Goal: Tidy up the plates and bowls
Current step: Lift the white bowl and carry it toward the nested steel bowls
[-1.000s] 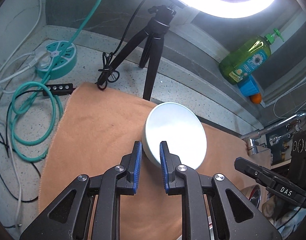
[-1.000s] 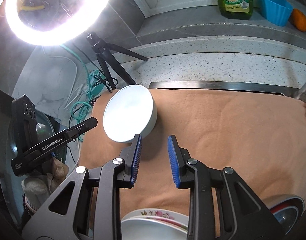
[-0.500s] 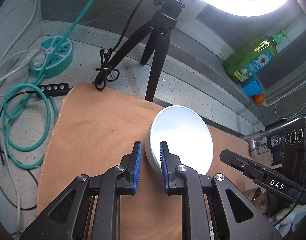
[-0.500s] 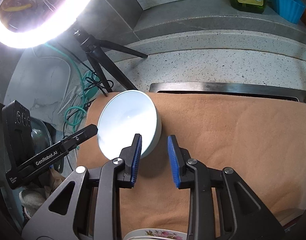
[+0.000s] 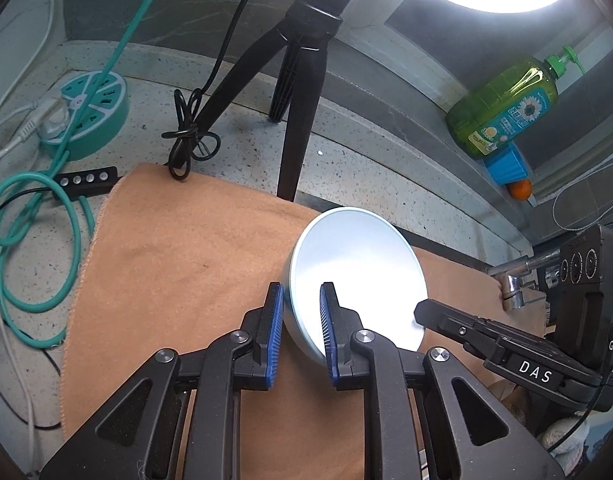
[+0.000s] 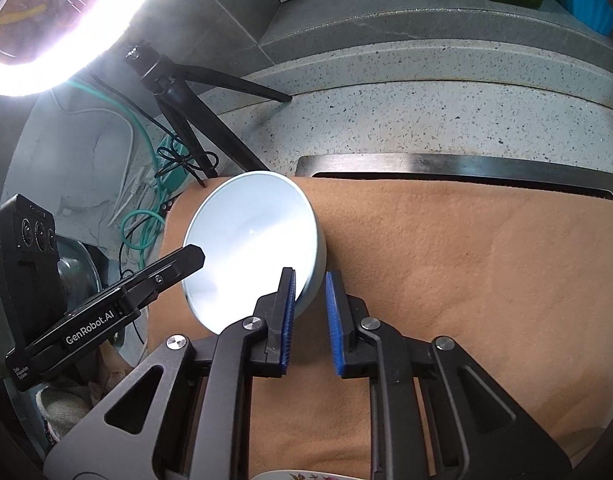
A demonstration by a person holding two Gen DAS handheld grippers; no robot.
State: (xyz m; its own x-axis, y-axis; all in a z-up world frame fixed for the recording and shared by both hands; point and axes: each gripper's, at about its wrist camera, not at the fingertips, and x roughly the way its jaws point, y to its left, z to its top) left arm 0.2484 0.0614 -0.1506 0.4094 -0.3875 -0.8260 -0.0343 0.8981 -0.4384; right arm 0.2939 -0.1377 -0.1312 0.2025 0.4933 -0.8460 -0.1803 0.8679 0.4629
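- Left gripper (image 5: 301, 334): its blue pads straddle the near-left rim of the pale blue bowl (image 5: 358, 276), one pad outside the wall and one inside; the jaws are pinching that rim.
- Right gripper (image 6: 310, 322): its blue pads also straddle the rim, on the opposite side of the bowl (image 6: 252, 246). The jaws are narrowly spaced with the wall between them; whether they press on it cannot be told.
- Bowl position: tilted up on its side over the orange cloth (image 5: 178, 264), opening toward the right-wrist camera, which shows the white interior.
- Surroundings, left-wrist view: black tripod (image 5: 302, 92) at 12 o'clock from the bowl, green soap bottle (image 5: 506, 110) at 2 o'clock, teal socket hub (image 5: 92, 114) at 10 o'clock.
- Right-wrist view: a floral plate (image 6: 302, 475) edge shows at 6 o'clock, at the bottom of the frame.
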